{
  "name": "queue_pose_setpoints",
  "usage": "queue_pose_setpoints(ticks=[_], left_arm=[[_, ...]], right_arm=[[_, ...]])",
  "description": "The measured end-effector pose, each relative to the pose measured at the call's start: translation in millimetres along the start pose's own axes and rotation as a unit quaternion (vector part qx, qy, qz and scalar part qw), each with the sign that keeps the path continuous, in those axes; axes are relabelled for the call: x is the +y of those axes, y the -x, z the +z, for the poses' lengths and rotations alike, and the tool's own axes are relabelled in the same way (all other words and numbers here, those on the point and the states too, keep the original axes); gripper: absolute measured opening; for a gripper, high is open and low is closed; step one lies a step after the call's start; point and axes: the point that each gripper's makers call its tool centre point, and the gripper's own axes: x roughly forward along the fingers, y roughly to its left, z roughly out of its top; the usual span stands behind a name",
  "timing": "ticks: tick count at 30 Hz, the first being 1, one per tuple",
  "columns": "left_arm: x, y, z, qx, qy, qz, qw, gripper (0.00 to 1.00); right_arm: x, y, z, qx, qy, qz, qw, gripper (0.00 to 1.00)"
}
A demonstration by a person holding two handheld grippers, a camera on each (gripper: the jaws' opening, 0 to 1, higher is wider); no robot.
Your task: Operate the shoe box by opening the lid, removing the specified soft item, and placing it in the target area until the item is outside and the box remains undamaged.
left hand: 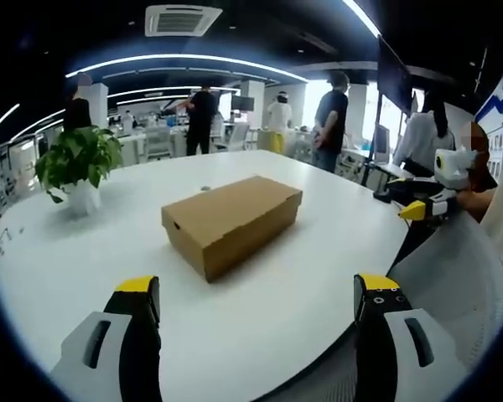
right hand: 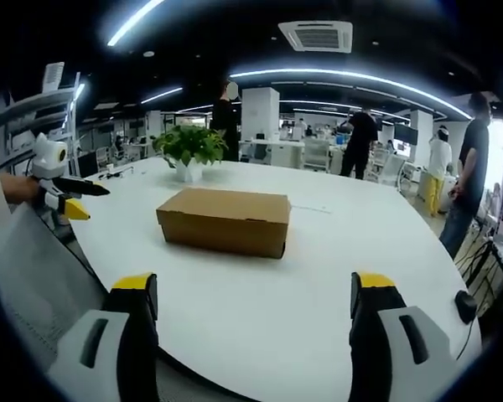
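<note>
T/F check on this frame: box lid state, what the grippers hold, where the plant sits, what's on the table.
1. The shoe box lid is open. False: it is closed.
2. The left gripper is open and holds nothing. True.
3. The right gripper grips the box. False: it is open, short of the box.
4. A potted plant stands on the white table. True.
5. The plant sits on top of the box. False: it stands apart, on the table.

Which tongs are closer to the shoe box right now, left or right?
Too close to call. The shoe box, lid closed, sits mid-table ahead of the open left tongs, off its corner. The right tongs, also open, face its long side from a similar gap. Neither touches it.
</note>
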Motion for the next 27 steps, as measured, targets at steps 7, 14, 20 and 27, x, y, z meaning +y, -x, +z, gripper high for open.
queue_pose_setpoints(ticks=[7,14,20,27], left_arm=[[3.9,-5.5,7.0,-0.001,-0.005,-0.001,1.0000,1.00],[8.9,-13.1,9.6,0.002,-0.004,0.007,1.0000,1.00],[13.3,-21.0,14.0,0.003,-0.003,0.014,0.9999,1.00],[22.0,-32.0,18.8,0.002,0.003,0.025,0.9997,0.99]], right_arm=[[-3.2,-5.3,9.0,0.001,0.009,0.002,1.0000,0.89],[-8.9,-12.6,18.7,0.002,0.019,0.012,0.9998,0.89],[-15.3,-22.8,23.4,0.004,0.024,0.026,0.9994,0.88],[-16.7,-37.7,27.5,0.009,0.029,0.048,0.9984,0.87]])
